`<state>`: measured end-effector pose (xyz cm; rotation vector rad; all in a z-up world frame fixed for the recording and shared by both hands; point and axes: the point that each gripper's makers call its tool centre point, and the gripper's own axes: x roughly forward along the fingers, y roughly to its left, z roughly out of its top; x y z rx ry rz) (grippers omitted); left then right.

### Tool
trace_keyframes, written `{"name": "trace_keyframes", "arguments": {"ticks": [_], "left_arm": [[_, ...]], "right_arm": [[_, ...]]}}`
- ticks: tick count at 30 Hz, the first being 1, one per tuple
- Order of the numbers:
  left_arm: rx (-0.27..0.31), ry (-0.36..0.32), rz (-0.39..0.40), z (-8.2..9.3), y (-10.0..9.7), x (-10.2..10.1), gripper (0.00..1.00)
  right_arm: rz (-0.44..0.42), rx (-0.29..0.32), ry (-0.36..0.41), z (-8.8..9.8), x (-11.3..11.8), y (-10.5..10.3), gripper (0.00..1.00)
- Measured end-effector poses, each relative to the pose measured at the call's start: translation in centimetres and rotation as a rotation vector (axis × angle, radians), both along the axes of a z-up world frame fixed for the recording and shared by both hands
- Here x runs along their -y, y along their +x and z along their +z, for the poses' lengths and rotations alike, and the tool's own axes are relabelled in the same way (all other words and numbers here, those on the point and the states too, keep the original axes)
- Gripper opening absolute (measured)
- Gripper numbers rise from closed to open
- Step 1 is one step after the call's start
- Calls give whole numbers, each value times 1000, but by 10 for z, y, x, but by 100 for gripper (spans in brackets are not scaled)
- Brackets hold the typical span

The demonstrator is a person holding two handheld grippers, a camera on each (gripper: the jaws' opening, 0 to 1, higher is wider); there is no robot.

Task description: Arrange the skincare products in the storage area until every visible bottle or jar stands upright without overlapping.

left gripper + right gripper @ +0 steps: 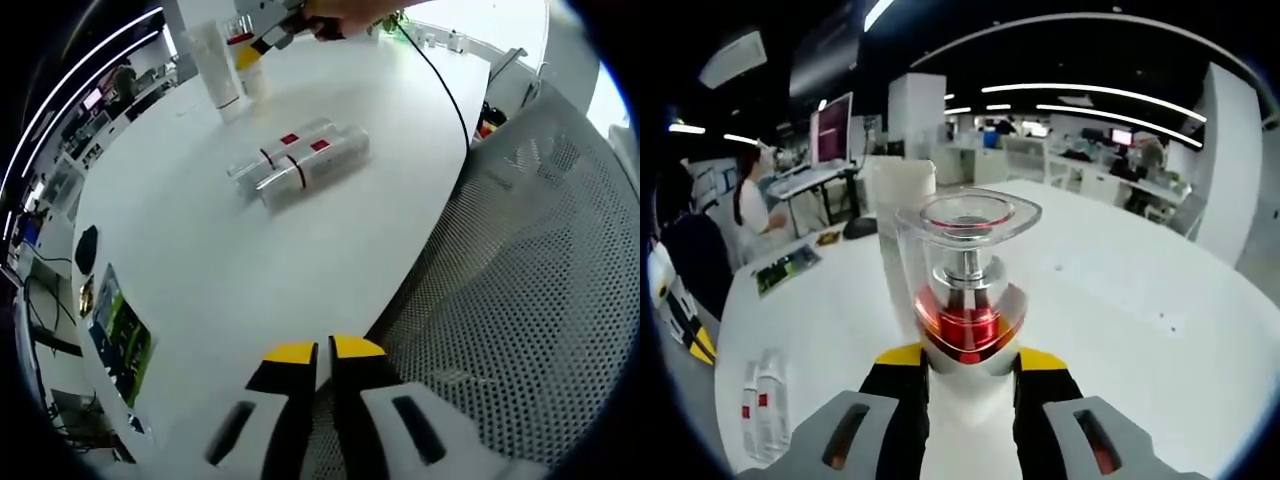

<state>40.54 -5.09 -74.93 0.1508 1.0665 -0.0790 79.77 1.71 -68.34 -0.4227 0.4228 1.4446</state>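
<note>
Left gripper: yellow-tipped black jaws of the left gripper (322, 352) are pressed together on nothing, hanging over the table edge beside the chair.
Right gripper: right gripper (968, 362) is clamped on one clear pump bottle with a red collar and transparent cap (968, 285), held upright above the table.
Lying bottles: two clear oblong bottles with red labels (300, 160) lie flat, side by side and touching, near the middle of the table in the left gripper view; in the right gripper view they sit at lower left (765, 405).
Standing products: one tall white tube (214, 62) stands upright at the far side, with a shorter bottle just beside it, too small to describe.
Surface: one round white table (250, 260), with a colourful printed card (122, 335) near its edge.
Seat: one grey mesh chair (520, 290) against the table.
Room: open office with desks, a monitor (832, 128), ceiling light strips, and a seated person (750, 205).
</note>
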Motion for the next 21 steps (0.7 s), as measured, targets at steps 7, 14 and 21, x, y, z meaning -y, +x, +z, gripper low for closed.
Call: {"name": "trace_keyframes", "arguments": {"ticks": [7,14,21], "left_arm": [[-1,2,2,0,0,-1,0],[-3,1,3,0,-1,-1,0],[-8,0,5,-1,-1,-1,0]], "right_arm": [[-2,-9,2,-4,1,0,26],[11,-13,5,-8,2,-6,26],[21,-34,24,-8,-3,-6,27]]}}
